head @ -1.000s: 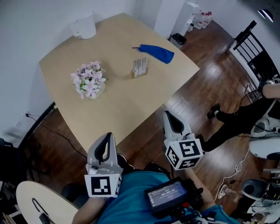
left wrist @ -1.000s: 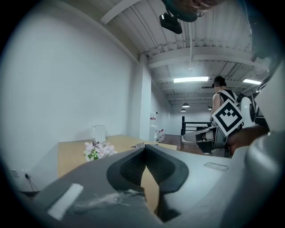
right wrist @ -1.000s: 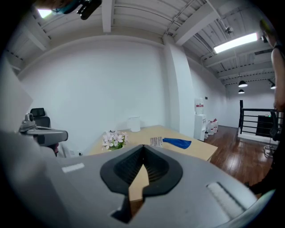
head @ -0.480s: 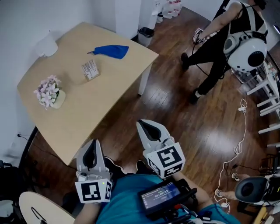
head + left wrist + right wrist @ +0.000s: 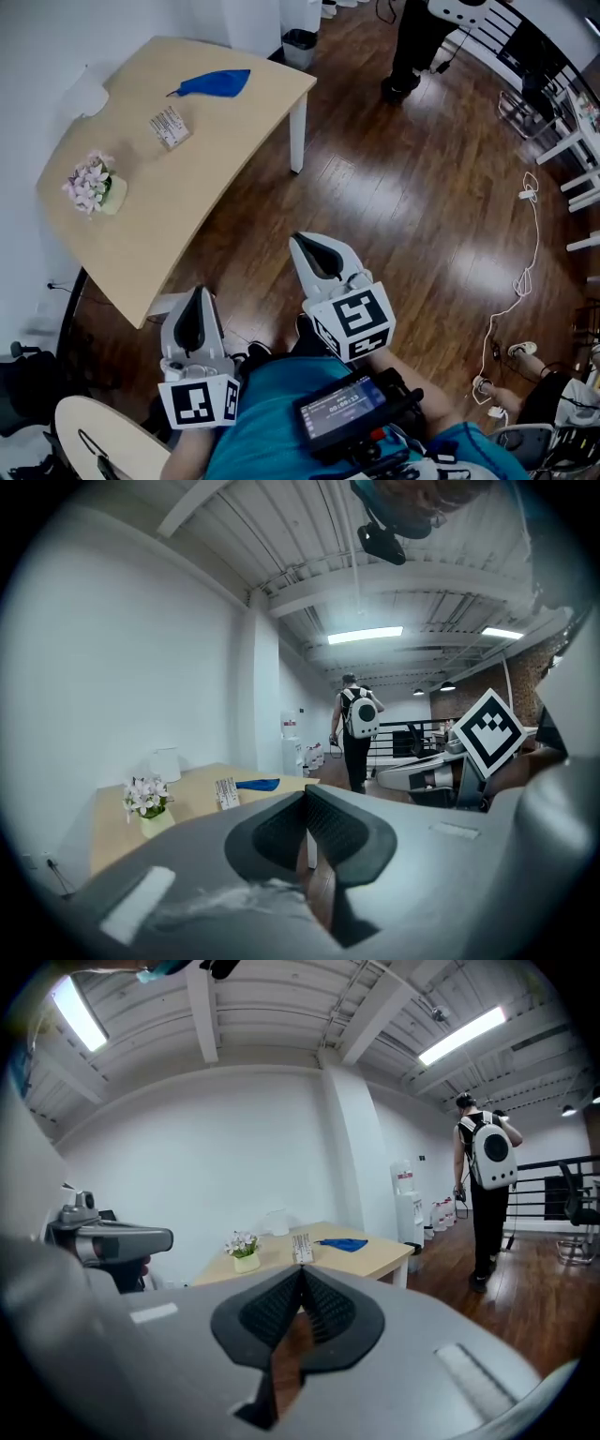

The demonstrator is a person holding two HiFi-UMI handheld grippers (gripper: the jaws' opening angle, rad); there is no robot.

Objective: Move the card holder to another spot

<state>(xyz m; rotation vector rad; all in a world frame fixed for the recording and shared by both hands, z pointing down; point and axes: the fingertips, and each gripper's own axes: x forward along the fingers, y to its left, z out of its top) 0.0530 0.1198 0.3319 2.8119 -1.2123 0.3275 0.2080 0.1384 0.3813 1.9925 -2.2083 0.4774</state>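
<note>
The card holder (image 5: 169, 127) stands upright with white cards on the light wooden table (image 5: 216, 150), far from both grippers; it also shows in the left gripper view as the card holder (image 5: 226, 793) and in the right gripper view as the card holder (image 5: 301, 1247). My left gripper (image 5: 192, 314) hangs near the person's body, off the table's near corner, its jaws shut on nothing. My right gripper (image 5: 316, 253) is held over the wood floor, well short of the table, jaws shut and empty.
A blue cloth (image 5: 211, 83) lies behind the card holder, a small flower pot (image 5: 91, 185) to its left, a white object (image 5: 86, 97) at the back corner. A person (image 5: 485, 1185) with a white backpack stands on the wooden floor beyond the table. A round table edge (image 5: 94, 441) is at bottom left.
The view has swung right and away: the table slid toward the upper left and looks smaller. Both grippers stay near the body, shut. The person on the floor moved toward the top of the view.
</note>
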